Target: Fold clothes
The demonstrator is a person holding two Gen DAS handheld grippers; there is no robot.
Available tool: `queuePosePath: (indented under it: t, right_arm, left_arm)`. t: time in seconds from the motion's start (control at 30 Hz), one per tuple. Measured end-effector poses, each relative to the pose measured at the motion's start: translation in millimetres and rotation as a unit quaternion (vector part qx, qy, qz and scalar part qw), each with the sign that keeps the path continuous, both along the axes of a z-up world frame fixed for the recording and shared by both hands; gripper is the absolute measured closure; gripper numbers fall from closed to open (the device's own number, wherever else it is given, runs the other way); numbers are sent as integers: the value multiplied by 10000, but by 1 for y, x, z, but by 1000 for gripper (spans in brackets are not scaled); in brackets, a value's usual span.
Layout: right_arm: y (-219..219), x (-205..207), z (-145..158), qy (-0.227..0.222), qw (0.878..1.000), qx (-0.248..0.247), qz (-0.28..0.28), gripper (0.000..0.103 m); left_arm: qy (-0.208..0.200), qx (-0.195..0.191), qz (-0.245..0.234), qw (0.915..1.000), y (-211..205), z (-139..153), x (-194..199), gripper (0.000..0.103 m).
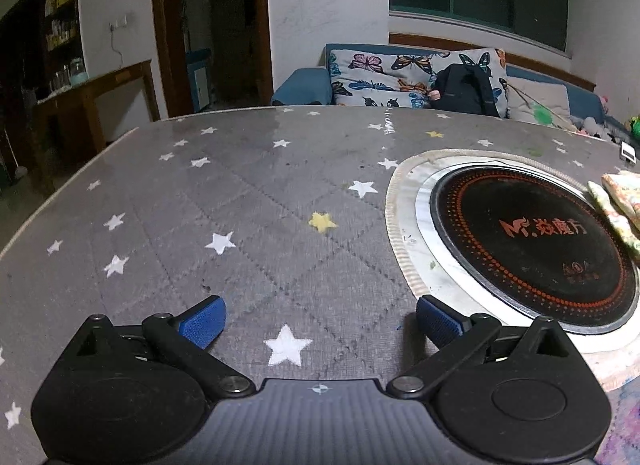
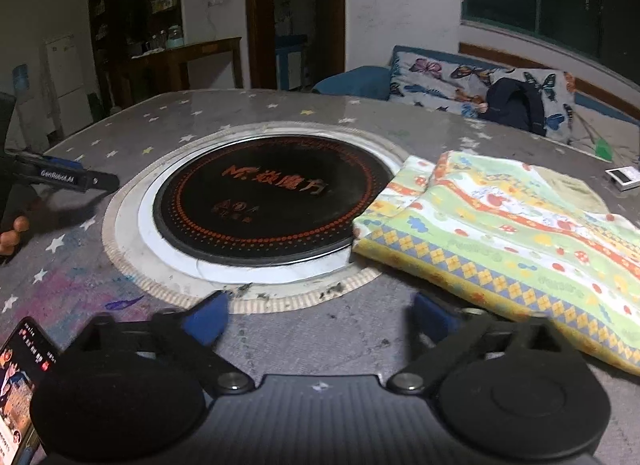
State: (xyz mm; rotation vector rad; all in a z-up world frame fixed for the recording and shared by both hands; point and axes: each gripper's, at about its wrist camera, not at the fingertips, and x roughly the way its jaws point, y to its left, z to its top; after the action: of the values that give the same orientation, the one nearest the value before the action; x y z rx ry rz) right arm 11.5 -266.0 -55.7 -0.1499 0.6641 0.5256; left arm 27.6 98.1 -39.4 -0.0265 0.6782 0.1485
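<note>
The patterned cloth (image 2: 516,237) lies folded flat on the table (image 2: 360,345), at three o'clock from the round hotplate (image 2: 268,201), one corner overlapping its rim. The right gripper (image 2: 320,321) and the left gripper (image 1: 320,321) both hover with jaws wide apart, holding nothing, probably so either can reach in.

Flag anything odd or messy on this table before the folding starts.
Purple and blue scribbles stain the star-print table cover at the near left. Dark crumbs dot the cooktop's fabric rim. The patterned cloth overlaps the round cooktop.
</note>
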Motion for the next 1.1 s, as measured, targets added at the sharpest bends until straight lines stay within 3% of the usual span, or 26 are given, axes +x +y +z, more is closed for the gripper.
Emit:
queuePosePath:
  t: [1.1]
  right_arm:
    - [3,0,-2,-10,10000,-87,41,0]
  left_arm:
    - [0,-75,19,10000,-1,0,-3,0]
